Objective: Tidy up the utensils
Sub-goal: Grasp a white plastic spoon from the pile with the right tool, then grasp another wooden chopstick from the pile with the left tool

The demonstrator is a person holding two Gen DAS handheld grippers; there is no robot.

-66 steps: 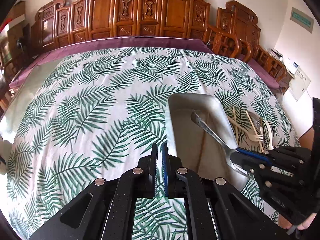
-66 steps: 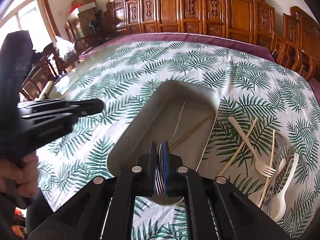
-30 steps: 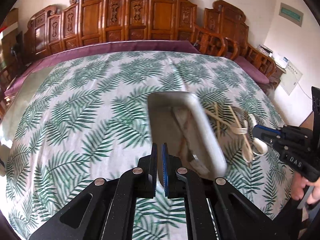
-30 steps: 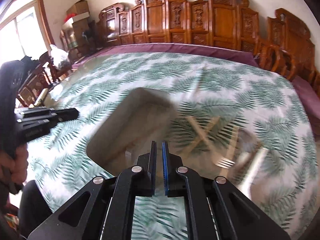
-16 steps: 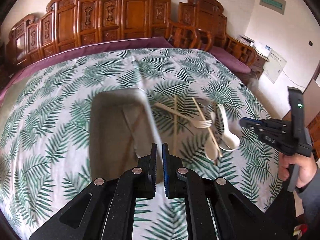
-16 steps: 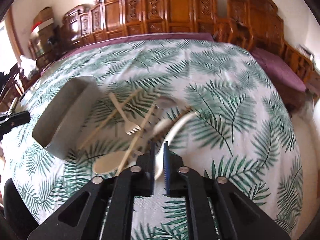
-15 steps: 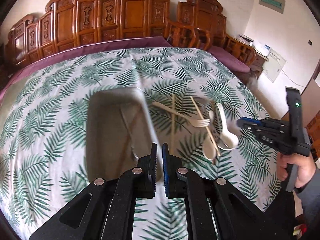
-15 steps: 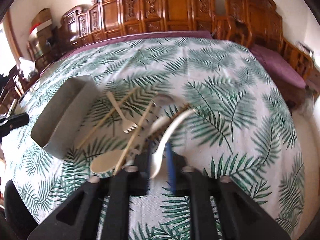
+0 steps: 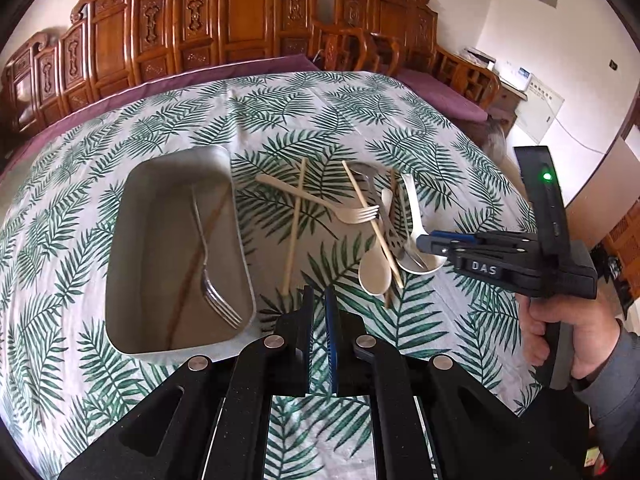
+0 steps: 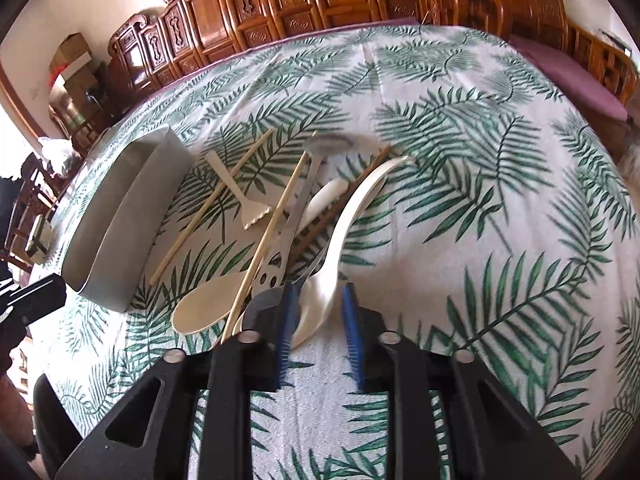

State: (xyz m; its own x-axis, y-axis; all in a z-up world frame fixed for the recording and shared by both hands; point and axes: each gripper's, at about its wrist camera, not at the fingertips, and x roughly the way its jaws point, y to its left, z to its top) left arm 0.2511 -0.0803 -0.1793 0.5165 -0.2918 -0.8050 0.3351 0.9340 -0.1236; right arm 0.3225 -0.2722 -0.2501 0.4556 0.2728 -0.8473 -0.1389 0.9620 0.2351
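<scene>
A white ceramic spoon [image 10: 352,208] lies on the right of a loose pile of utensils, its bowl between the jaws of my right gripper [image 10: 319,292]. Those jaws are closing, and a gap still shows beside the right pad. From the left wrist view, the right gripper [image 9: 424,242] hovers low over the same white spoon [image 9: 414,212]. The metal tray [image 9: 132,240] holds a metal fork [image 9: 208,268] and a chopstick. My left gripper [image 9: 318,296] is shut and empty, just off the tray's near right corner.
The pile also holds a wooden fork [image 10: 240,196], pale chopsticks [image 10: 208,204], a beige spoon [image 10: 208,308] and a slotted metal utensil [image 10: 280,256], all overlapping. Carved wooden chairs [image 9: 240,20] line the far side of the table. A hand [image 9: 560,328] grips the right tool.
The right gripper left the tray without the metal fork, swung over to the pile, sank and opened around the white spoon. The left gripper swung right, so the tray sits further left in its view.
</scene>
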